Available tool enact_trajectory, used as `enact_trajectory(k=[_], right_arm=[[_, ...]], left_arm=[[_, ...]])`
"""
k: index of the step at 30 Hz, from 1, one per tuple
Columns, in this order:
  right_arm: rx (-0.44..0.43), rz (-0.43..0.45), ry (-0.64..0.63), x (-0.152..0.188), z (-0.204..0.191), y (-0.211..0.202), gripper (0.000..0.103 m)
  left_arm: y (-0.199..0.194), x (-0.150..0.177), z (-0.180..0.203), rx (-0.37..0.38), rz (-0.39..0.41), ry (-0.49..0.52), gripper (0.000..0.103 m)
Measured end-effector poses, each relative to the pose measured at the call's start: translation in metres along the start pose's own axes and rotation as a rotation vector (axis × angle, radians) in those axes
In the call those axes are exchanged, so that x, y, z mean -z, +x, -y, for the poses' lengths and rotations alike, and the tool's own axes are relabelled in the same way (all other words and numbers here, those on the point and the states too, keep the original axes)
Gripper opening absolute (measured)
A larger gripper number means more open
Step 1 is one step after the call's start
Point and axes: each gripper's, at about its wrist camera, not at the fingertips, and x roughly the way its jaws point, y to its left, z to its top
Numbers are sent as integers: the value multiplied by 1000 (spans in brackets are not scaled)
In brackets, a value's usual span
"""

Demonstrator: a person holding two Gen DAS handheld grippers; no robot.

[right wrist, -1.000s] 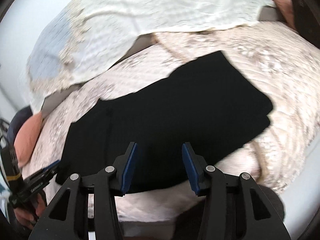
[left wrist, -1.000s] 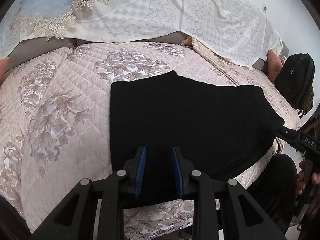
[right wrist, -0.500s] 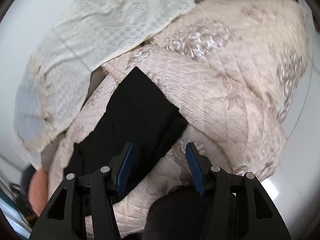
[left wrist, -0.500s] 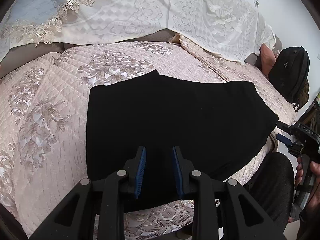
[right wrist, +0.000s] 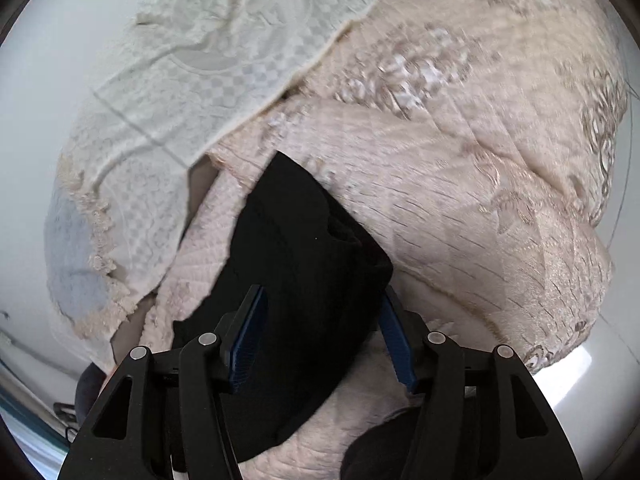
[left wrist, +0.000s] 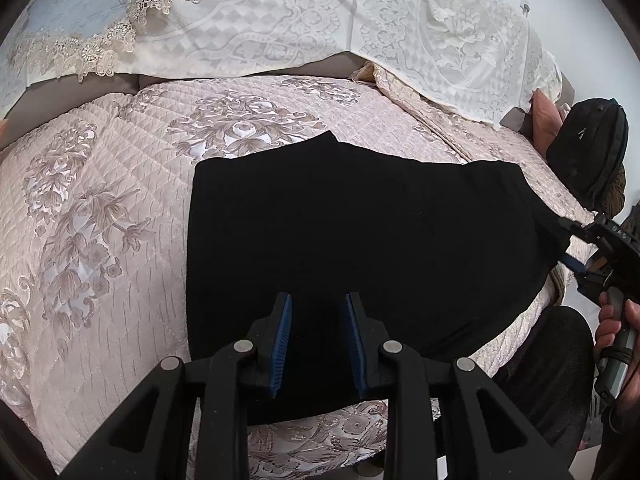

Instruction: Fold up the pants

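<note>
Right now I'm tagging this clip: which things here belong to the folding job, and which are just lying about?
Belong to the job:
black pants
left claw
right claw
quilted bedspread they lie on

Lying about:
lace cover
black backpack
orange cushion

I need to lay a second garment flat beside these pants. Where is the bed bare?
Left of the black pants the quilt lies bare; a narrower bare strip runs between the pants and the lace cover. The right end is crowded: right gripper, black bag.

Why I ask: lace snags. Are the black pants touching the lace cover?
Apart: the left wrist view shows bare quilt between the pants and the lace cover.
</note>
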Motion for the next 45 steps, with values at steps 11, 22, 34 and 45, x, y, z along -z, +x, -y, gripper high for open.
enact_trajectory(k=[11,22,34,45], right_arm=[[41,-40,-74,-12,-17,20,23],[-107,-25,-308,1,-104,3,21],[-235,-110,-572,58,-201,17,21],[-252,-367,-752,149,-242,84,21]], left_arm=[[0,1,-7,5,4,-25,29],[-11,1,-43,-29,43,-98,29],[-26,6,-81,-50,73,-182,29],[-35,21,-119,-79,85,-257,29]])
